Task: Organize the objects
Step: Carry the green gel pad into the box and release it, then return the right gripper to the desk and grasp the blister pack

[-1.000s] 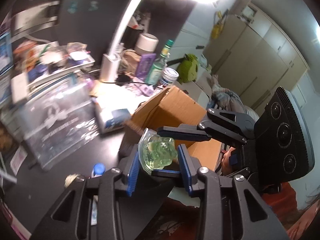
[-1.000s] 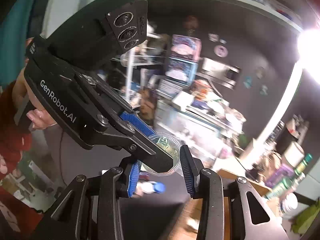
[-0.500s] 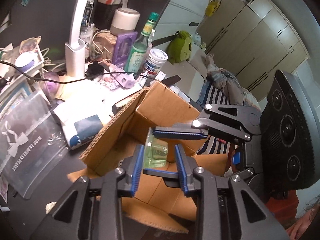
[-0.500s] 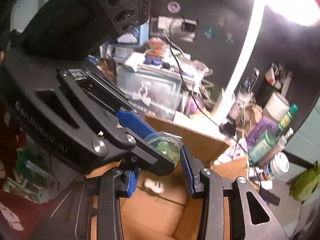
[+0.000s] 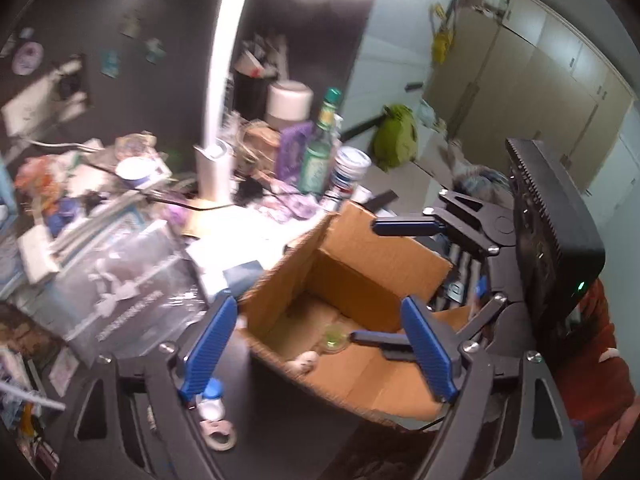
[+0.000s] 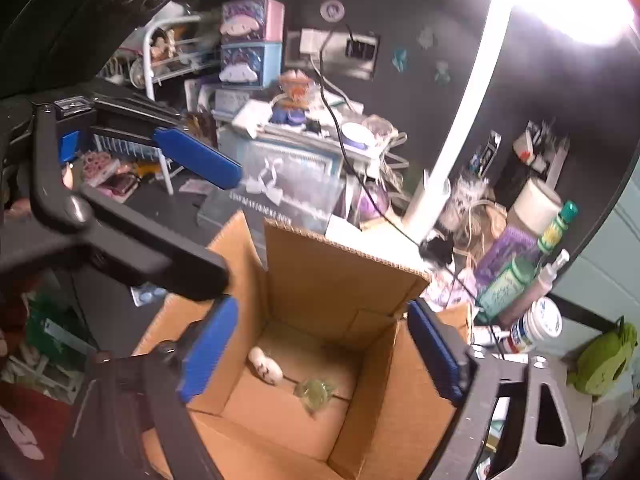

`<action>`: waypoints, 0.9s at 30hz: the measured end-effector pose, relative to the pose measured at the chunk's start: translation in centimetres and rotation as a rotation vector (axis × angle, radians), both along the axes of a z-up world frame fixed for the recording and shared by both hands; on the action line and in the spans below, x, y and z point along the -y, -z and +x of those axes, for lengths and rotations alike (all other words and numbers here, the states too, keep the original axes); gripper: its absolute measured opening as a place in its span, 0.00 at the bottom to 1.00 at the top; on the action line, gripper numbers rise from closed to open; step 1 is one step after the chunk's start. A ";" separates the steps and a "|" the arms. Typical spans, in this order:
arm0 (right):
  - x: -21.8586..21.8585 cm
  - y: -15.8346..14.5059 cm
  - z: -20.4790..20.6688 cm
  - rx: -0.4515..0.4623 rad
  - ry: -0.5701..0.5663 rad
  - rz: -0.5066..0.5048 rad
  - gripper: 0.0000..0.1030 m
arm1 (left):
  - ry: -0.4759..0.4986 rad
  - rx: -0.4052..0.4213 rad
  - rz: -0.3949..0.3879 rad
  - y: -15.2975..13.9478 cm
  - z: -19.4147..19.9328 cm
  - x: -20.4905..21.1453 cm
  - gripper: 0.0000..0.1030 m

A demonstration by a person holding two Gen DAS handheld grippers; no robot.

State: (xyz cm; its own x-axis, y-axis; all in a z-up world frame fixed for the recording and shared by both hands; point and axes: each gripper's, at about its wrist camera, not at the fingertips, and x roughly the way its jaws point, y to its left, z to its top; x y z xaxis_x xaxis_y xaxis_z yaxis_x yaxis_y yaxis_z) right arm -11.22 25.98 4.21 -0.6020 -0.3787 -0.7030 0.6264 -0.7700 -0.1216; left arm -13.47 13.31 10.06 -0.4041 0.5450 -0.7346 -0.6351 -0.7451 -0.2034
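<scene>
You are holding both sets of tongs wide apart over the open cardboard box [image 6: 320, 344], and neither one is gripping anything. The left tongs [image 5: 318, 350] are hovering at the box's near left corner, and the right tongs [image 6: 320, 356] are looking straight down into it.

The clear green blob [image 6: 315, 392] is lying on the box floor, just right of a small white figure [image 6: 265, 367]; in the left view that green blob [image 5: 335, 336] is sitting close to the lower finger of your right tongs. By the look of it, the drop-off step is finishing here, with the piece already inside and free.

The next move is probably calling for another loose item from the bench [image 5: 280, 432]. The small blue-capped bottle [image 5: 211, 398] is lying just beside your left tongs, nearest to hand, with a pale ring-shaped piece [image 5: 218, 436] in front of it. You would be lifting clear of the box flaps first, then lowering around the bottle's body; it is small and round, so it may be rolling as you close.
</scene>
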 end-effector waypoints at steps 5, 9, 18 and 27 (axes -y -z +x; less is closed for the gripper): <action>1.8 -1.4 1.0 -0.012 -0.045 -0.035 1.00 | -0.076 -0.085 0.002 -0.8 1.8 3.6 0.82; 5.1 -1.7 2.6 -0.037 -0.105 -0.024 1.00 | -0.147 -0.127 0.008 0.0 3.2 7.0 0.82; 13.4 1.2 6.5 0.071 -0.284 -0.116 1.00 | -0.323 -0.193 -0.020 3.6 7.0 15.2 0.83; 18.7 11.1 6.7 0.429 -0.282 -0.292 1.00 | -0.516 -0.183 -0.027 9.8 10.4 23.2 0.83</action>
State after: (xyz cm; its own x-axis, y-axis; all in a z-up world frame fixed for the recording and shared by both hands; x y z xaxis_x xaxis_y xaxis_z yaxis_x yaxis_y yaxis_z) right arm -4.55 7.30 -6.91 -0.1354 -0.6975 -0.7037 0.7581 -0.5302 0.3798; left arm -3.10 -9.86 0.31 -0.7363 0.2238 -0.6385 -0.2086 -0.9728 -0.1004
